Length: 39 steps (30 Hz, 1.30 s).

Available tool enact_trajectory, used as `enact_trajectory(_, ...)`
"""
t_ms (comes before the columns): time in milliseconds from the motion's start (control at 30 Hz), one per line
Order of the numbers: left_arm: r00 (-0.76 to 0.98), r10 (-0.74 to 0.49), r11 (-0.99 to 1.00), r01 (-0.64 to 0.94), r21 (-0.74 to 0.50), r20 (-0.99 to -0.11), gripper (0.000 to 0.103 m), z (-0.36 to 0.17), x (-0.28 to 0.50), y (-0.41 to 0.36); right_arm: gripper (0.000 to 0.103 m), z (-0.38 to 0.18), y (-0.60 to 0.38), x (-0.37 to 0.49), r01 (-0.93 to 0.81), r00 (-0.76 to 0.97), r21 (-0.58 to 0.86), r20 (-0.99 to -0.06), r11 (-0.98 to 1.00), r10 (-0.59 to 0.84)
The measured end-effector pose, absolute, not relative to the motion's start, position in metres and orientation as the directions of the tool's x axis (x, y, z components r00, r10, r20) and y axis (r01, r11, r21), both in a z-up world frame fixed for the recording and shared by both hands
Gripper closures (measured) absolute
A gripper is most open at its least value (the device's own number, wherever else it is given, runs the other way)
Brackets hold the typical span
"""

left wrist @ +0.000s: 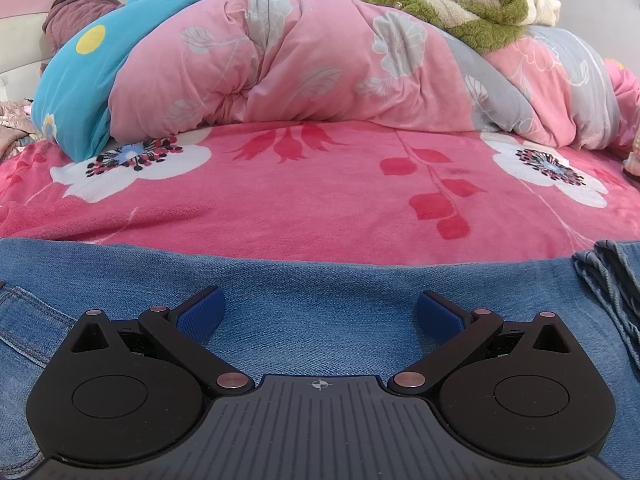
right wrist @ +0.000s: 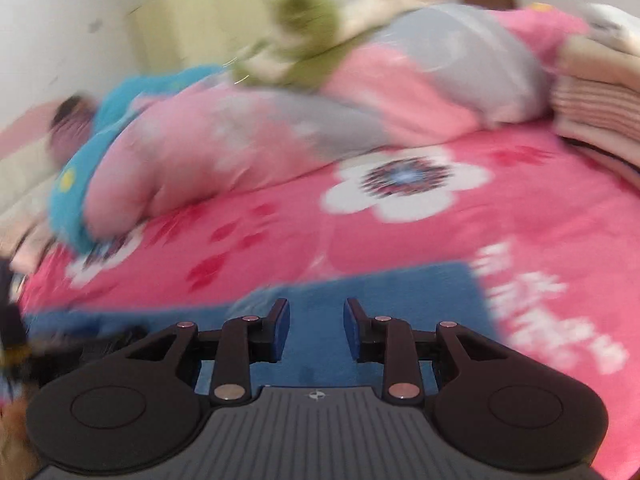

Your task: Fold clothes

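The jeans [left wrist: 304, 280] are lying on the bed's pink flowered blanket [left wrist: 320, 184]. Left gripper [left wrist: 319, 312] fingers are spreading wide above the denim, gripping nothing. Right gripper [right wrist: 317, 328] fingers are standing narrowly parted, released. White writing [right wrist: 548, 304], appearing only in the right view, is blurring unreadably.

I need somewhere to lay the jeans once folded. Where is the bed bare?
The pink floral blanket is bare in a wide strip between the jeans near the camera and the rolled pink quilt behind. It is crowded at the back: the quilt, a green fleece on it, and folded bedding at right.
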State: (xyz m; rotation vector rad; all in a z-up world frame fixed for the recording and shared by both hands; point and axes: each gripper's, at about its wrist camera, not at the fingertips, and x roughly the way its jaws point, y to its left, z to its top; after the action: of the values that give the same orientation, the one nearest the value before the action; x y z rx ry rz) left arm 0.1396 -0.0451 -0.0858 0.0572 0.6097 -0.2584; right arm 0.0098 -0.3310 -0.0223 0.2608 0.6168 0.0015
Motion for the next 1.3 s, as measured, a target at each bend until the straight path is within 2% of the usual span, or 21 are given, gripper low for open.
enact_trajectory(100,0.789,-0.225,0.966,0.257,-0.026,-0.571,0.0,-0.086,0.139,-0.044,0.072,-0.052,-0.309,0.025,0.059,0.746,0.214,-0.659,0.975,0.1)
enact_trajectory(267,0.789,-0.227,0.966,0.257,-0.029,-0.57,0.0,-0.086,0.139,-0.044,0.071,-0.026,-0.301,0.001,0.018,0.797,0.208,-0.594,0.978,0.112)
enact_trajectory(333,0.789,-0.229,0.966,0.257,-0.032,-0.571,0.0,-0.085,0.139,-0.044,0.065,-0.019,-0.292,-0.012,-0.019,0.814,0.137,-0.573,0.99,0.094)
enact_trajectory(433,0.788,-0.231,0.966,0.257,-0.037,-0.571,0.0,-0.084,0.139,-0.043,0.062,-0.026,-0.279,-0.019,-0.058,0.801,0.037,-0.595,0.998,0.069)
enact_trajectory(533,0.79,-0.241,0.966,0.25,-0.061,-0.564,0.0,-0.077,0.137,-0.04,0.063,-0.036,-0.272,-0.015,-0.072,0.782,0.01,-0.621,0.997,0.062)
enact_trajectory(700,0.773,-0.414,0.91,0.352,-0.218,-0.48,0.0,-0.05,0.105,-0.04,0.064,-0.032,-0.258,-0.025,-0.145,0.805,-0.091,-0.589,0.985,0.064)
enact_trajectory(800,0.697,-0.532,0.843,0.489,-0.224,-0.481,0.001,-0.049,0.085,-0.07,0.064,-0.037,-0.255,-0.026,-0.197,0.803,-0.142,-0.591,0.97,0.076)
enact_trajectory(867,0.66,-0.554,0.819,0.542,-0.19,-0.508,0.005,-0.055,0.078,-0.094,0.065,-0.044,-0.256,-0.021,-0.199,0.793,-0.164,-0.606,0.966,0.061)
enact_trajectory(900,0.65,-0.559,0.813,0.553,-0.185,-0.515,0.008,-0.058,0.075,-0.101,0.065,-0.047,-0.258,-0.019,-0.198,0.789,-0.164,-0.612,0.966,0.058)
enact_trajectory(967,0.636,-0.558,0.807,0.564,-0.174,-0.533,0.018,-0.064,0.073,-0.11,0.081,-0.046,-0.265,-0.019,-0.195,0.787,-0.118,-0.611,0.974,0.084)
enact_trajectory(1000,0.631,-0.554,0.808,0.565,-0.168,-0.543,0.027,-0.067,0.073,-0.113,0.093,-0.045,-0.268,-0.018,-0.187,0.787,-0.094,-0.61,0.978,0.092)
enact_trajectory(1100,0.617,-0.542,0.807,0.57,-0.151,-0.571,0.029,-0.075,0.071,-0.121,0.097,-0.04,-0.28,-0.017,-0.138,0.79,-0.007,-0.604,0.99,0.106)
enact_trajectory(1200,0.62,-0.546,0.805,0.574,-0.149,-0.563,0.029,-0.079,0.068,-0.119,0.098,-0.029,-0.293,-0.018,-0.127,0.802,0.136,-0.569,0.982,0.183)
enact_trajectory(1300,0.622,-0.551,0.803,0.577,-0.151,-0.556,0.029,-0.081,0.068,-0.117,0.098,-0.018,-0.297,-0.017,-0.142,0.818,0.211,-0.526,0.967,0.235)
